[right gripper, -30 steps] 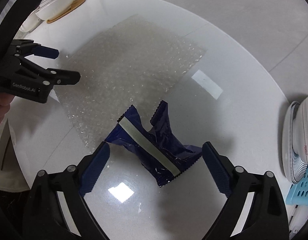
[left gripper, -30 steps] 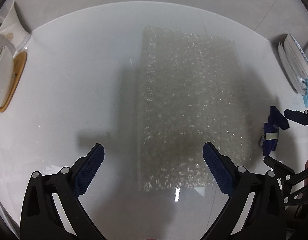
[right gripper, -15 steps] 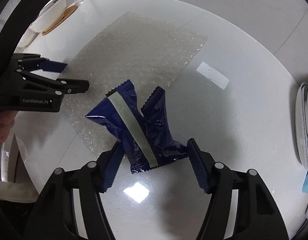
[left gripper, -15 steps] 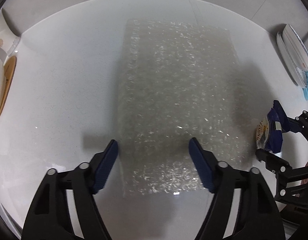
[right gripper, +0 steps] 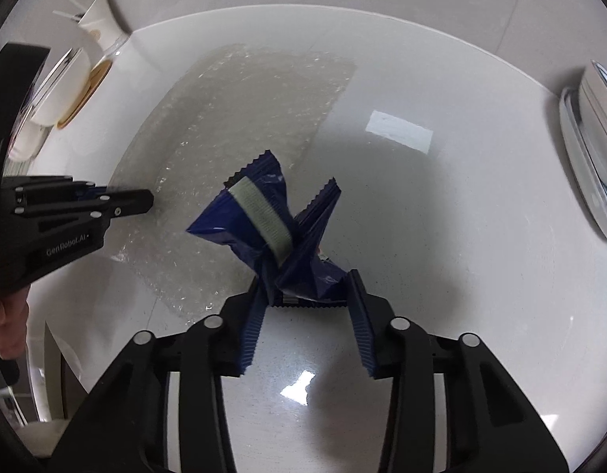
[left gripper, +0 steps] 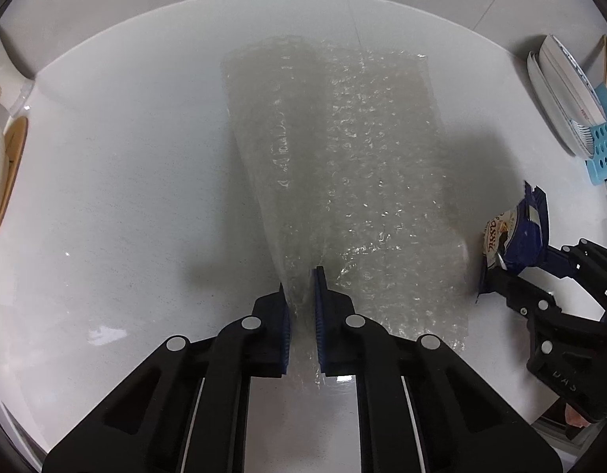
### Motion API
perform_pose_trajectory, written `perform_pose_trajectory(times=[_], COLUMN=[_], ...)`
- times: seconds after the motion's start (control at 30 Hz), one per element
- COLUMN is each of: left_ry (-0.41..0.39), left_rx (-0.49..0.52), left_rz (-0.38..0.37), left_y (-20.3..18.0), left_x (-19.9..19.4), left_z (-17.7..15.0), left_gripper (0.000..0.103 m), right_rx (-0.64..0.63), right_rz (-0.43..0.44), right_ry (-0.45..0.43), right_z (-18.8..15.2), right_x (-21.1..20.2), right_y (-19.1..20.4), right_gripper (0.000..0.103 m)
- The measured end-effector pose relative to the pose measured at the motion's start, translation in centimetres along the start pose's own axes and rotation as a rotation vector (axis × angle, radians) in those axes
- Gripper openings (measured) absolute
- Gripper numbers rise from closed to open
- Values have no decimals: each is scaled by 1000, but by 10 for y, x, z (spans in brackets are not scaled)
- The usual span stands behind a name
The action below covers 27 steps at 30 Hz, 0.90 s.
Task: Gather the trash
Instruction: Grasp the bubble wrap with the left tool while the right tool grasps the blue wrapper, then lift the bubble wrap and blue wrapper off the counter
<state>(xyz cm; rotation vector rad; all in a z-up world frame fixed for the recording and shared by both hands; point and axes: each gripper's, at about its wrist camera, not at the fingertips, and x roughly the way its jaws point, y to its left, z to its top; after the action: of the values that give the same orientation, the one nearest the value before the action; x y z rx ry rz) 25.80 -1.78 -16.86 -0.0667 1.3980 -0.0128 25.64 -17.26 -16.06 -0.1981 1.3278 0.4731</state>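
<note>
A clear sheet of bubble wrap (left gripper: pixel 362 157) lies on the round white table (left gripper: pixel 126 165). My left gripper (left gripper: pixel 301 287) points straight down at its near edge, the jaws closing with a raised fold of the wrap pinched between the blue pads. In the right wrist view the same sheet (right gripper: pixel 244 110) reaches to the left gripper (right gripper: pixel 146 201). A crumpled dark blue snack wrapper (right gripper: pixel 264 213) with a pale strip stands up between the closing jaws of my right gripper (right gripper: pixel 307 291), both pads against its lower end. The left wrist view shows that wrapper (left gripper: pixel 520 236) at the far right.
White plates (left gripper: pixel 567 98) stand in a light blue rack (left gripper: pixel 603 146) at the table's right edge. A white bowl (right gripper: pixel 59 90) on a wooden coaster and a paper cup (right gripper: pixel 100 19) sit at the left edge. A hand (right gripper: pixel 4 327) holds the left gripper.
Both grippers went from wide open to closed in. The left one gathered the bubble wrap's near edge into a fold. The right one squeezed the blue wrapper, which now stands upright and crumpled.
</note>
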Motion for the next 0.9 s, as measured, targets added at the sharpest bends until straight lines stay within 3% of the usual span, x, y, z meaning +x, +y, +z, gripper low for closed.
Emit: perform_pose_trajectory(times=[0.27, 0.67, 0.9], left_ry=[-70, -153, -197], left_rx=[6, -1, -7], left_rz=[-14, -89, -127], left_y=[-3, 15, 4], left_x=[-27, -80, -112], left_z=[-16, -62, -89], left_gripper=[8, 8, 8], right_rx=[65, 99, 114], right_rz=[-30, -41, -52], right_ry=[-43, -152, -201], right_z=[-15, -53, -73], right_x=[-19, -75, -110], right_y=[-6, 13, 30], right_gripper=[22, 22, 22])
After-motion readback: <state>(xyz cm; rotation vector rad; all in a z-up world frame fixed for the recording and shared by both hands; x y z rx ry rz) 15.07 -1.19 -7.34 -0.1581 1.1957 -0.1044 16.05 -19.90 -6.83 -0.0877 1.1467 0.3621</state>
